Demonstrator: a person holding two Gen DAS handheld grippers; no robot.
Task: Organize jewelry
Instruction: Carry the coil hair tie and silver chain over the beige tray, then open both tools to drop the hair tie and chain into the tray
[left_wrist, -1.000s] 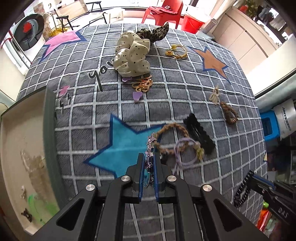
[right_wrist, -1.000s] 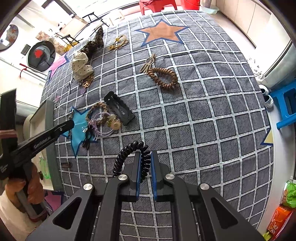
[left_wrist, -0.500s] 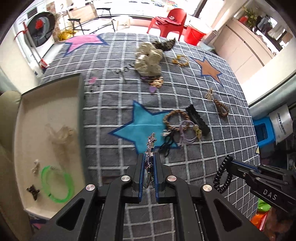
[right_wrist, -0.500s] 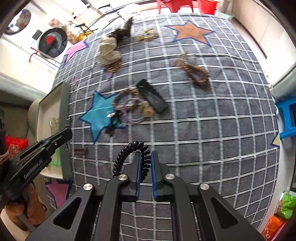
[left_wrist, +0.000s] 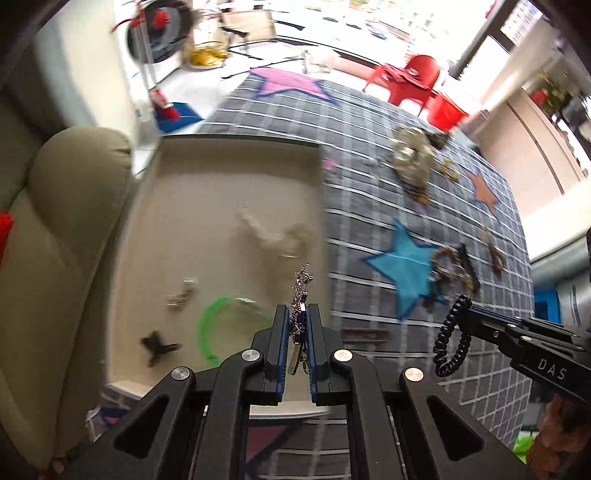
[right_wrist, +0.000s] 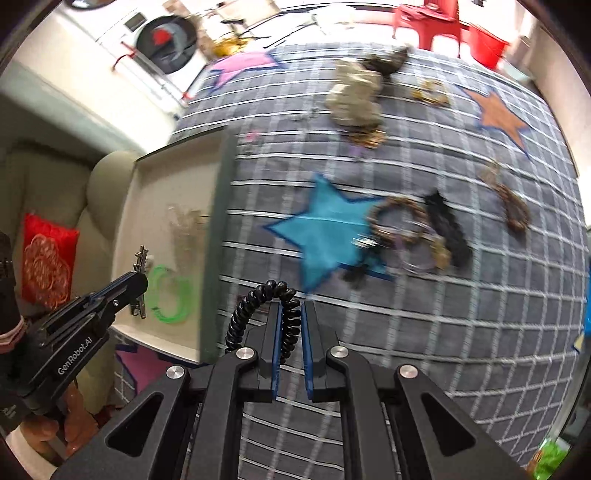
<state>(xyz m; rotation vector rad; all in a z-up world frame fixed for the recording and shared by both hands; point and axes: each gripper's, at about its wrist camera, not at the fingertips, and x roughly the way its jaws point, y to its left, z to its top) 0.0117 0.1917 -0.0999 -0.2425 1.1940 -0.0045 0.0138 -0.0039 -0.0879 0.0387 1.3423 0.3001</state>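
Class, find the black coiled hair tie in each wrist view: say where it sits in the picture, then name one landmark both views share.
Left wrist view: the black coiled hair tie hangs at lower right, pinched at the tip of the right gripper.
Right wrist view: the same tie arches at lower centre, clamped between that gripper's blue pads.
Shared landmark: the blue star on the grey checked cloth.

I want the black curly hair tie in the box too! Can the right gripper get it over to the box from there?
Probably yes. The right gripper is shut on the black coil hair tie, and the open box sits just beside it with nothing between. The left gripper hovering over the box might crowd it.
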